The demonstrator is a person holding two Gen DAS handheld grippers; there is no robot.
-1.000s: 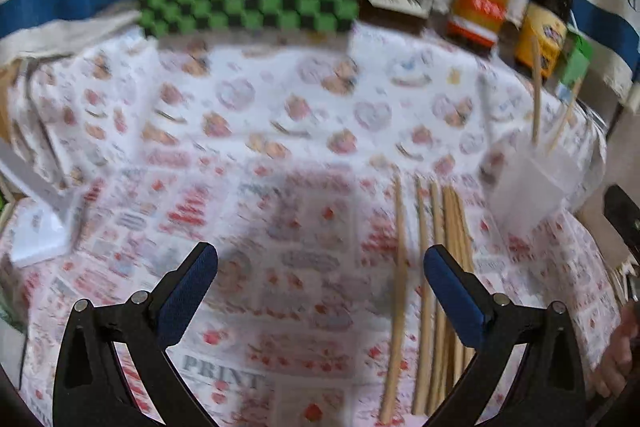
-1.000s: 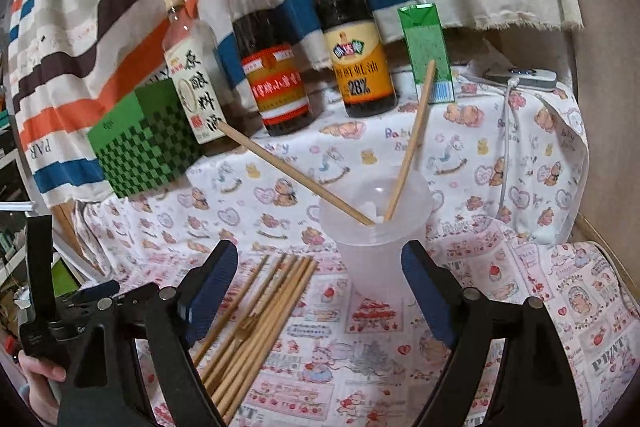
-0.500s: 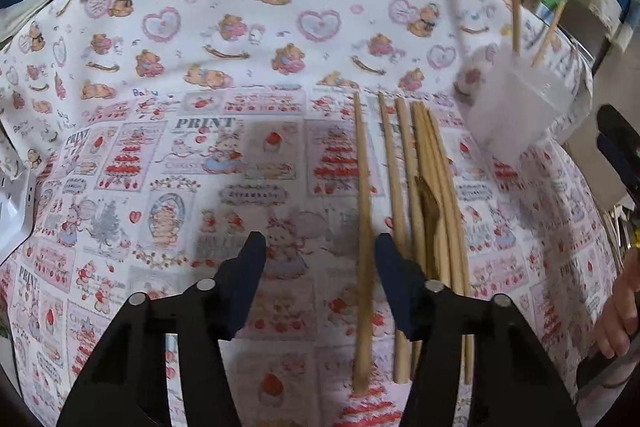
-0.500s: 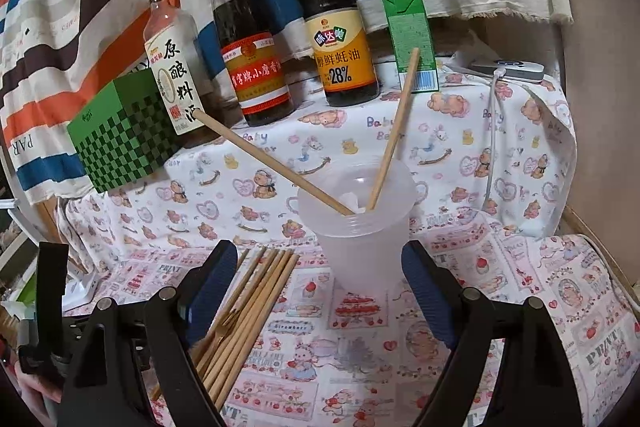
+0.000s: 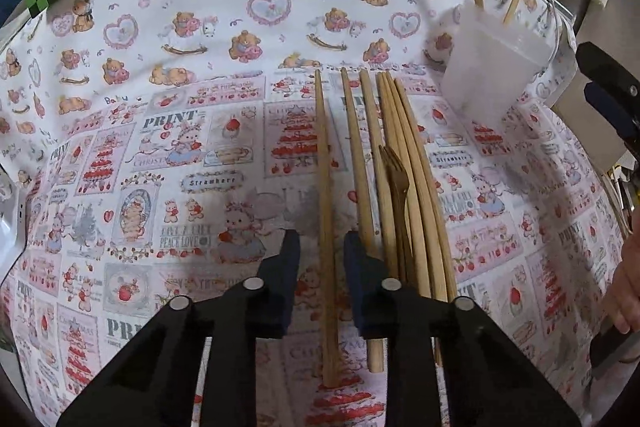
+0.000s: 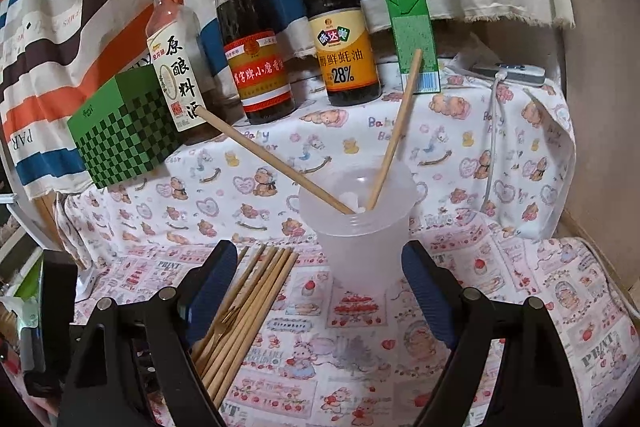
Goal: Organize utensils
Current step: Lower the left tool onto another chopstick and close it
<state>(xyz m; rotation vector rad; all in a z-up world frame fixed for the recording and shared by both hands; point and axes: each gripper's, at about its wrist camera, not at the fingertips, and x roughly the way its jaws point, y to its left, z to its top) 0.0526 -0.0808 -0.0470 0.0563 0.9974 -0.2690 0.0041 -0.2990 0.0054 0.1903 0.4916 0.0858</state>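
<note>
Several wooden chopsticks (image 5: 376, 163) lie side by side on the printed cloth, with a small wooden fork (image 5: 396, 179) among them; they also show in the right wrist view (image 6: 248, 299). My left gripper (image 5: 322, 247) straddles the leftmost chopstick (image 5: 325, 195) with its jaws partly closed, a gap on each side of the stick. A translucent plastic cup (image 6: 360, 227) holds two chopsticks (image 6: 396, 135) leaning apart; it also shows in the left wrist view (image 5: 492, 67). My right gripper (image 6: 320, 283) is wide open and empty, in front of the cup.
Three sauce bottles (image 6: 256, 47), a green drink carton (image 6: 414, 43) and a green checkered box (image 6: 124, 135) stand along the back against a striped cloth. A white cable (image 6: 492, 147) and device lie at the back right. The table edge drops off at right.
My left gripper has come down and forward over the leftmost chopstick and its jaws have narrowed around it. My right gripper has moved slightly closer to the cup, still wide open.
</note>
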